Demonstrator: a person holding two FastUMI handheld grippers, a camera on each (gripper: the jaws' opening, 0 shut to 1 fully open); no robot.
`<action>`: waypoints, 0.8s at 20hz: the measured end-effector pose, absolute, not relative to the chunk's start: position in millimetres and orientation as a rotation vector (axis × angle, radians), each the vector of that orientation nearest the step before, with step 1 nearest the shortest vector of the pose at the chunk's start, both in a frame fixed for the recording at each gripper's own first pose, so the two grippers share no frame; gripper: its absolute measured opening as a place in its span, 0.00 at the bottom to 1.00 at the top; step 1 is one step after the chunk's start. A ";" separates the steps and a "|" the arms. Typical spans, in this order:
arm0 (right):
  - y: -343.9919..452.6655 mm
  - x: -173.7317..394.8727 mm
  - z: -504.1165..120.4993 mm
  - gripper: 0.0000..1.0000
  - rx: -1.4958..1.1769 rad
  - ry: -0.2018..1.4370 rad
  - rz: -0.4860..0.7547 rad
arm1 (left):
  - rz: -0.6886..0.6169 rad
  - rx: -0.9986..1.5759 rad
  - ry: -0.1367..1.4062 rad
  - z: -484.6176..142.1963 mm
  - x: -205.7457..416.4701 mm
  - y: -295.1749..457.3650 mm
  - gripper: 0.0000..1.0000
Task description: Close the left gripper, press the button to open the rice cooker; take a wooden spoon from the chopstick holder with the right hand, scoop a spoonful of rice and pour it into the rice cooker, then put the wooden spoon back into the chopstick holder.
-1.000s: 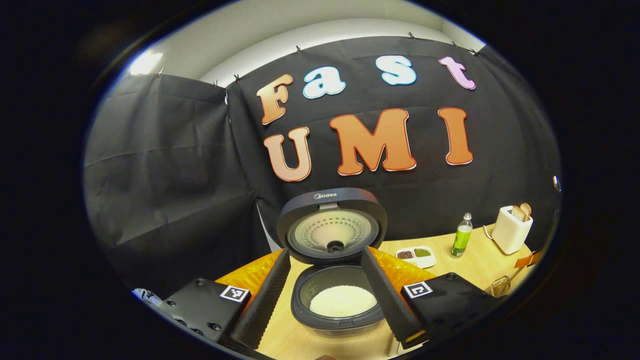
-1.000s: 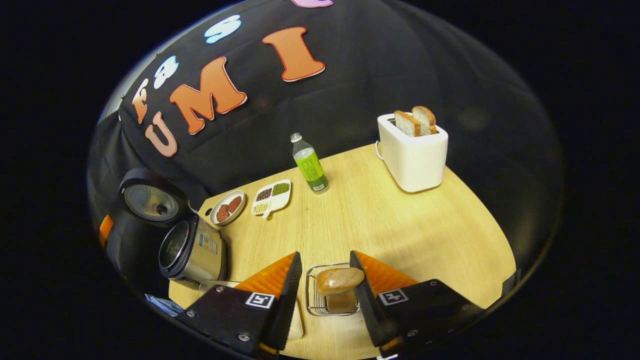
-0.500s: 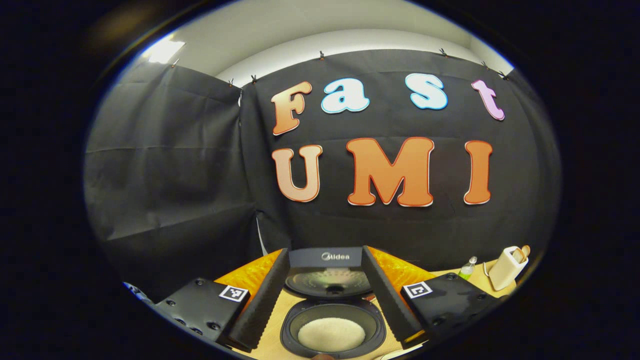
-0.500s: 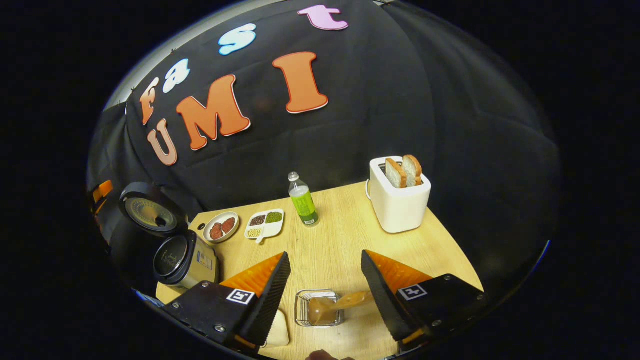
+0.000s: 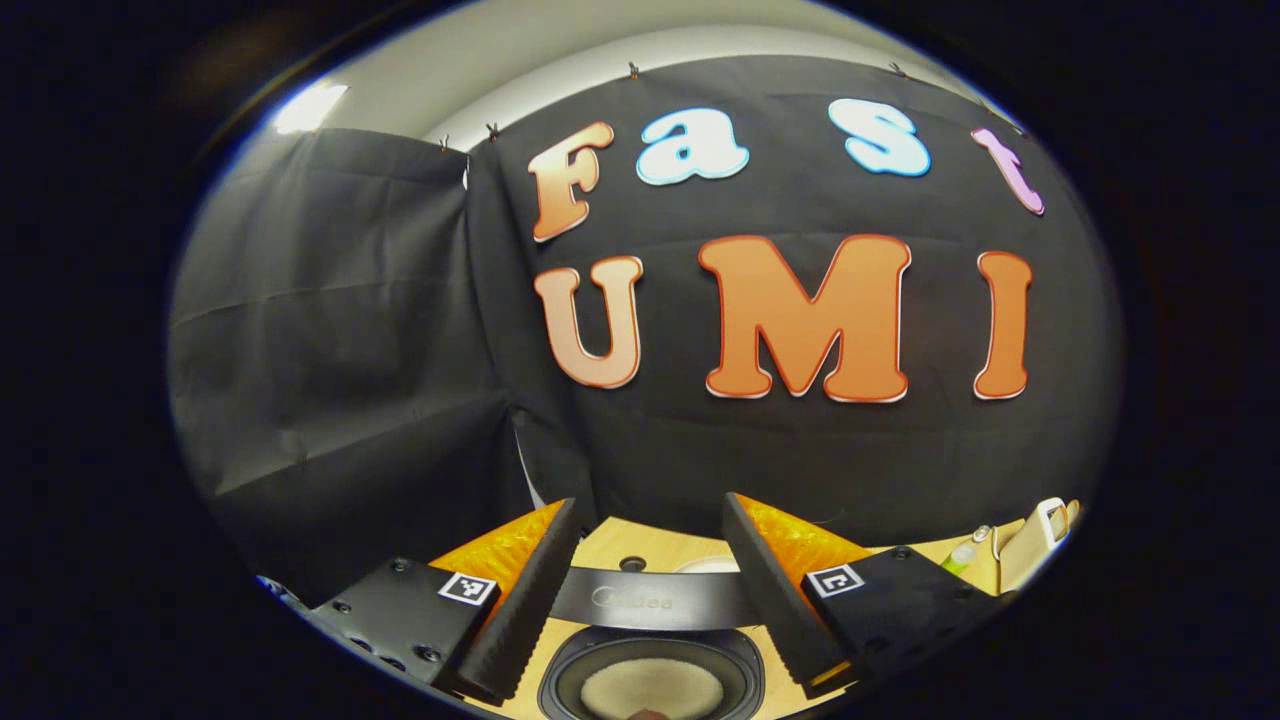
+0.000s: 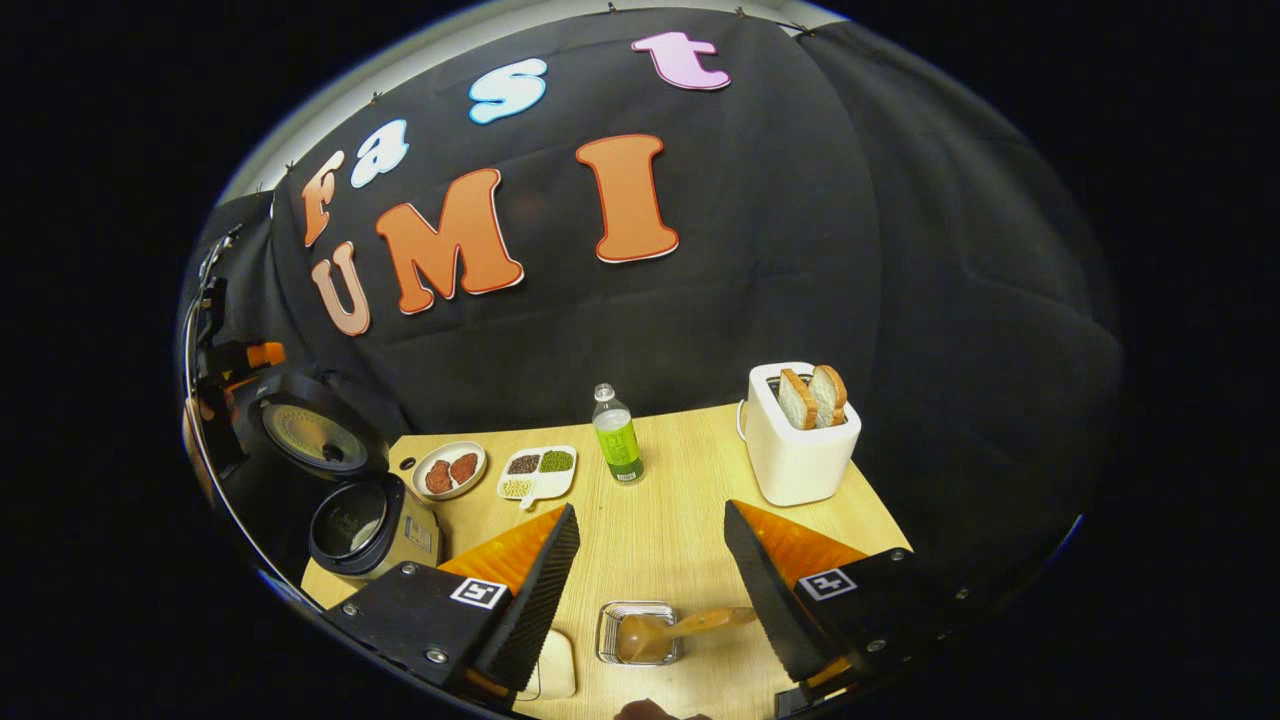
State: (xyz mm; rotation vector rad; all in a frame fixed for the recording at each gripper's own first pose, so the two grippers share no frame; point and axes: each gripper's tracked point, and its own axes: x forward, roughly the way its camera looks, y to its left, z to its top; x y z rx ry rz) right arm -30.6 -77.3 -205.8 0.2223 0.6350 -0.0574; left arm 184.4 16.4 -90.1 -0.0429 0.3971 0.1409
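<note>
The rice cooker (image 5: 650,600) stands open just under my left gripper (image 5: 650,505). Its raised lid edge crosses between the open fingers, and white rice (image 5: 650,692) fills the pot below. In the right gripper view the same cooker (image 6: 360,520) sits at the table's left end with its lid (image 6: 315,440) up. My right gripper (image 6: 650,510) is open above the wire chopstick holder (image 6: 612,640). The wooden spoon (image 6: 665,630) rests in the holder, its handle leaning right toward one finger without being gripped.
On the wooden table (image 6: 690,500) stand a white toaster (image 6: 795,450) with two bread slices, a green bottle (image 6: 618,440), a small plate (image 6: 450,470) and a divided dish of beans (image 6: 540,473). A pale container (image 6: 552,665) lies beside the holder.
My right gripper has opened wider and drawn back up from the holder, leaving the spoon tipped to the right. My left gripper has tilted up, so the cooker has sunk low in its view.
</note>
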 end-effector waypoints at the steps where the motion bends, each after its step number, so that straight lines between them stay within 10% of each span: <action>1: -77.0 -31.1 -204.3 0.91 0.218 0.632 -0.057 | 0.158 -0.030 0.421 -99.3 183.1 23.2 0.89; 16: -40.1 -16.9 -202.8 0.91 0.228 0.614 0.031 | 0.119 -0.031 0.808 -196.0 79.2 1.5 0.96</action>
